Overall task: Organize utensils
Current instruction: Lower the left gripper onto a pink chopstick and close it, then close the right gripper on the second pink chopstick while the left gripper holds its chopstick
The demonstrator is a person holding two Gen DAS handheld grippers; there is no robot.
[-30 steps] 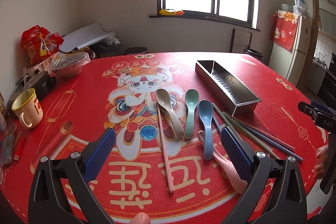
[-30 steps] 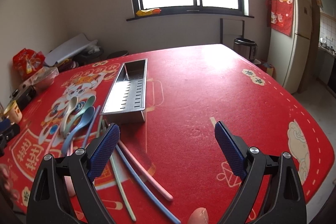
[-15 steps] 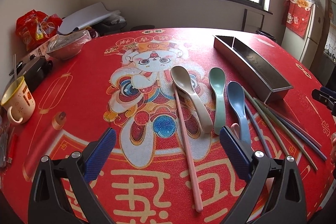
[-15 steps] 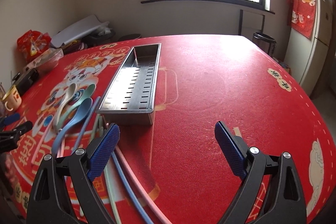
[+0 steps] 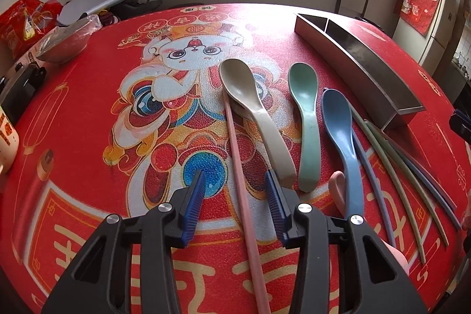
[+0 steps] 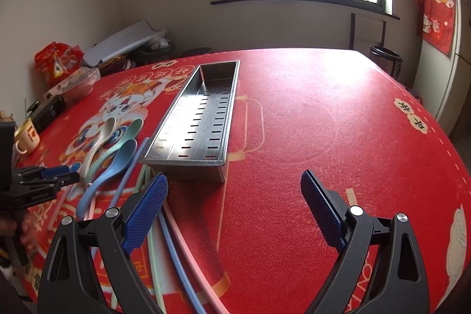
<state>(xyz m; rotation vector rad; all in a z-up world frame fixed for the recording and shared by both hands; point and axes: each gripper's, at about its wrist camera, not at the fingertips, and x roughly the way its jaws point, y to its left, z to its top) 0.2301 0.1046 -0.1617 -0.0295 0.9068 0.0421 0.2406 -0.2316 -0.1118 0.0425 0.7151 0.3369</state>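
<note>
left gripper (image 5: 235, 202) half closed, jaws just been closing, straddling pink chopstick (image 5: 240, 167), pads not yet touching it. chopstick lies flat on red mat, left of metal tray (image 5: 368, 69), just beside beige spoon (image 5: 250, 105). likely light, stiff, thin, smooth plastic, apt to slip or pivot; best pinched near mid-length. right gripper (image 6: 234, 211) wide open, empty, near tray's near end.

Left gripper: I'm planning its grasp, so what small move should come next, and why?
Probably lower and finish closing. The left gripper, whose jaws have just been closing, straddles the long pink chopstick on the red printed tablecloth, but its blue fingers aren't touching it.
</note>
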